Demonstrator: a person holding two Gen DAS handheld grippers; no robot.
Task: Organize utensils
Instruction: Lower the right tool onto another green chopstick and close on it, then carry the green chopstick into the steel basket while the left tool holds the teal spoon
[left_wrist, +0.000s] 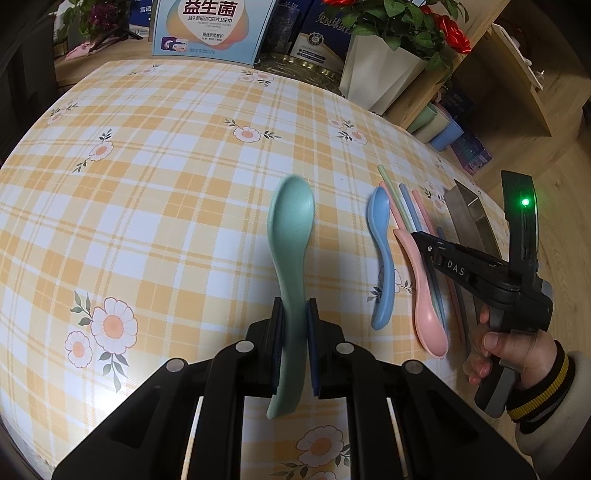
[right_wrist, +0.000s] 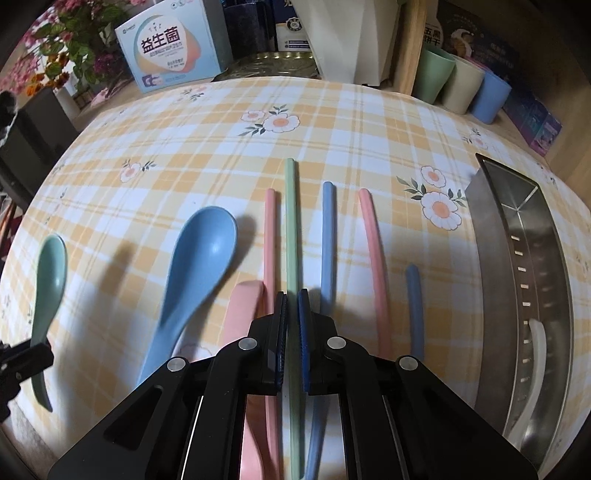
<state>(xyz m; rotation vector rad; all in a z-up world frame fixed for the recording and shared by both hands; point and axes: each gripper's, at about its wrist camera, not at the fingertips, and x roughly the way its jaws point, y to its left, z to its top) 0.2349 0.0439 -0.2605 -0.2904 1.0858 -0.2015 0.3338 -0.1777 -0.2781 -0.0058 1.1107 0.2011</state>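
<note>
My left gripper (left_wrist: 294, 332) is shut on the handle of a green spoon (left_wrist: 291, 236), whose bowl points away from me. In the right wrist view that green spoon (right_wrist: 48, 280) shows at the far left. My right gripper (right_wrist: 292, 332) is shut on a green chopstick (right_wrist: 291, 229) that lies among pink chopsticks (right_wrist: 269, 236) and blue chopsticks (right_wrist: 327, 236) on the checked tablecloth. A blue spoon (right_wrist: 199, 266) and a pink spoon (right_wrist: 240, 314) lie just left of them. From the left wrist, the right gripper (left_wrist: 419, 238) hangs over the pink spoon (left_wrist: 424, 295).
A long steel tray (right_wrist: 498, 258) stands at the right table edge with a white spoon (right_wrist: 532, 369) in it. Green, beige and blue cups (right_wrist: 461, 85) stand behind the table. A printed box (right_wrist: 173, 55) and a white flowerpot (left_wrist: 380, 74) stand at the back edge.
</note>
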